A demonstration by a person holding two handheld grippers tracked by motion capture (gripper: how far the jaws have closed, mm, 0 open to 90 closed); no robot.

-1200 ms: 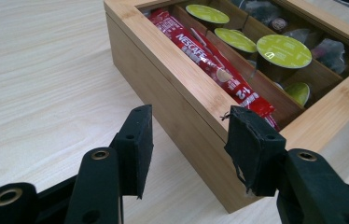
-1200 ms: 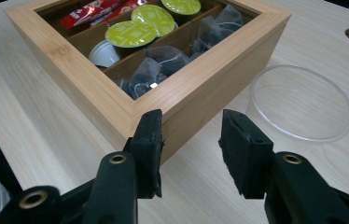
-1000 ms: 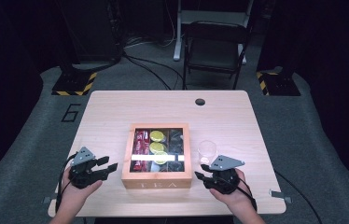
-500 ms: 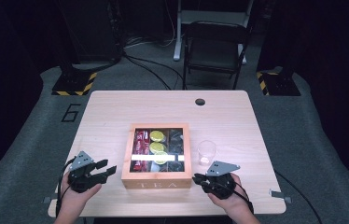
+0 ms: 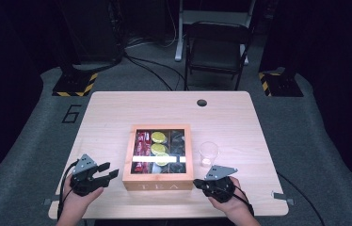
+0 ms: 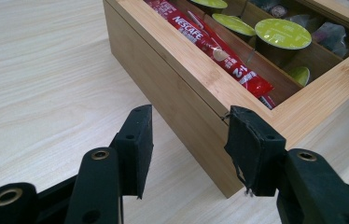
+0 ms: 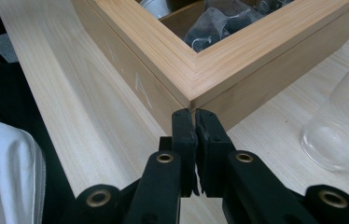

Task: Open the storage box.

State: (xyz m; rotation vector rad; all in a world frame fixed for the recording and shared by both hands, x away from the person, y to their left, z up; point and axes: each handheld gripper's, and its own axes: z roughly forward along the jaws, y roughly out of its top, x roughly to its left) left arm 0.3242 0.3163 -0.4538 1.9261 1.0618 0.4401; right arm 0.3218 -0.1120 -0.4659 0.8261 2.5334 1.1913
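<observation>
A: What does the high view show?
B: A wooden tea box [image 5: 157, 181] mid-table, left gripper [image 5: 109, 173] and right gripper [image 5: 198, 182] flanking its near corners, a clear cup [image 5: 208, 153] beside it.
A: The left gripper view?
B: Jaws apart, empty, at the box corner [image 6: 200, 112]; a red sachet [image 6: 210, 44] lies inside.
A: The right gripper view?
B: Its 2 jaws have just been closing; they are together, empty, touching the box corner [image 7: 191, 79].

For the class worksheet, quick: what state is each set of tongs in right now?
Left tongs: open, holding nothing, astride the tea box corner.
Right tongs: just closed, holding nothing, at the box's near corner.
</observation>
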